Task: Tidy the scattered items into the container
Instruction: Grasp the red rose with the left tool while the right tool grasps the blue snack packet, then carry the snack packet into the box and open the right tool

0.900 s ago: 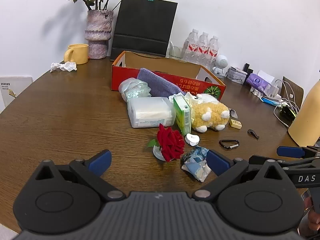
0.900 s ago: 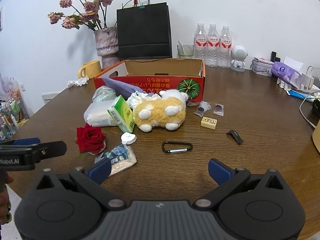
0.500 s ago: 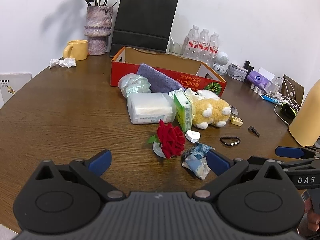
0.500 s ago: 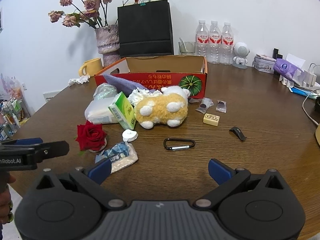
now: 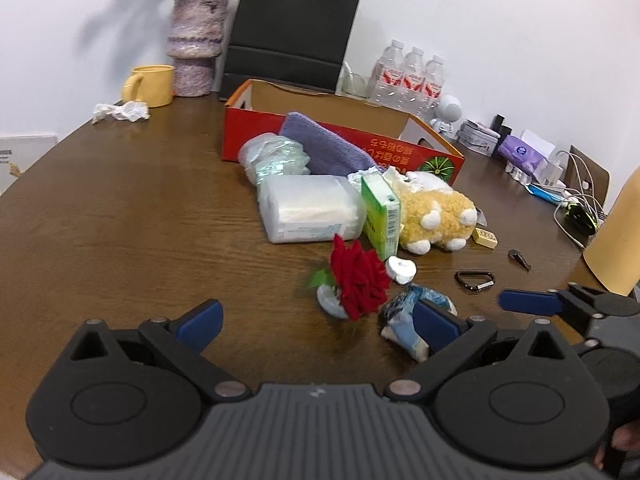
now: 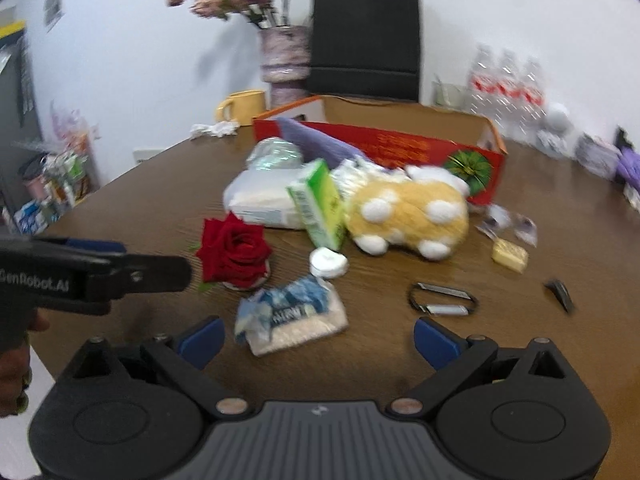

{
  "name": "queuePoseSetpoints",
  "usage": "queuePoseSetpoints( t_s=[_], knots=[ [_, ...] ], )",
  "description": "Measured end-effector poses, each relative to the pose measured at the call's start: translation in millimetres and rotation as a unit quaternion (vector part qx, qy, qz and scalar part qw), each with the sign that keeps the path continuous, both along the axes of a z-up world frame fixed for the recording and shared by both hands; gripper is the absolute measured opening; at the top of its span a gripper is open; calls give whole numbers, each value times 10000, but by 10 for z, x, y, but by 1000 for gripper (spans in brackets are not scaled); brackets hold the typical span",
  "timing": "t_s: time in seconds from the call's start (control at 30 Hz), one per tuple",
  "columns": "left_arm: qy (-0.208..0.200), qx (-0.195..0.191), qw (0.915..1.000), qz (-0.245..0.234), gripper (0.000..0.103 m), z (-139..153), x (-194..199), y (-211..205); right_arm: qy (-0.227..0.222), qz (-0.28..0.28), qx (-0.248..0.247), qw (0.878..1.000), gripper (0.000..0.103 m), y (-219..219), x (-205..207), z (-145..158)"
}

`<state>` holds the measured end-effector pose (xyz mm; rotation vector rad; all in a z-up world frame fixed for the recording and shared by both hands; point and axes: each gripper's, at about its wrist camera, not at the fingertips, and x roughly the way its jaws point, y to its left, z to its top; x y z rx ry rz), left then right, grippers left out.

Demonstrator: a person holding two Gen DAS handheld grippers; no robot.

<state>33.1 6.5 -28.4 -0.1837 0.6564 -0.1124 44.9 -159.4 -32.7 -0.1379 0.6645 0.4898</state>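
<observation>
A red cardboard box (image 5: 436, 152) (image 6: 400, 146) stands open at the back of the wooden table. In front of it lie a purple cloth (image 5: 324, 148), a clear wipes pack (image 5: 308, 208), a green carton (image 5: 380, 212) (image 6: 320, 204), a yellow plush toy (image 5: 436, 216) (image 6: 404, 212), a red rose (image 5: 360, 280) (image 6: 234, 250), a white cap (image 6: 328, 262), a blue crumpled packet (image 6: 292, 314) and a black carabiner (image 6: 442, 302). My left gripper (image 5: 316, 326) is open just short of the rose. My right gripper (image 6: 316, 340) is open, with the blue packet close ahead between its fingers.
A yellow mug (image 5: 152, 84), a vase (image 5: 194, 44), a black paper bag (image 5: 292, 28) and water bottles (image 5: 412, 76) line the back wall. Crumpled tissue (image 5: 120, 112) lies at the left. A small yellow block (image 6: 510, 256), a black clip (image 6: 560, 290) and cables (image 5: 576, 208) sit on the right.
Both grippers have moved forward toward the scattered items, and the right view has swung leftward over the blue packet. Both pairs of jaws stay wide apart.
</observation>
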Motion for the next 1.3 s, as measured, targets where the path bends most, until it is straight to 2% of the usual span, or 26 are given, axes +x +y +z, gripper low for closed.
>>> queuePoseSetpoints(
  t_s=[0.13,0.2,0.27,0.4,0.57,0.63,0.67,1.0,1.17,1.3],
  knots=[
    [42,-77,9999,-149,103,-38,206,-74,-45,258,-143,9996,94,131,109,-60],
    [85,-70,9998,-189,102,-66,311,-124,-32,351,-173,9992,82,167,155,-84],
    [146,-122,9996,-225,98,-98,401,-156,15,416,-161,9990,77,176,195,-109],
    [277,-192,9992,-192,84,-154,506,-181,76,488,-111,9987,66,163,254,-149],
    [351,-289,9988,-174,67,-193,520,-162,31,521,-88,9986,61,129,281,-154],
    [350,-346,9986,-185,52,-196,517,-148,8,557,-108,9984,60,118,286,-152],
    [335,-356,9986,-185,49,-198,511,-146,1,568,-112,9983,58,111,287,-151],
    [166,-365,9991,-151,48,-151,426,-128,-135,557,14,9984,29,-10,293,-80],
    [179,-463,9986,-207,48,-128,398,-93,-185,537,204,9982,22,-75,277,-24],
    [-34,-443,9985,-305,48,26,353,-67,-242,507,444,9974,20,-174,267,113]
  ],
)
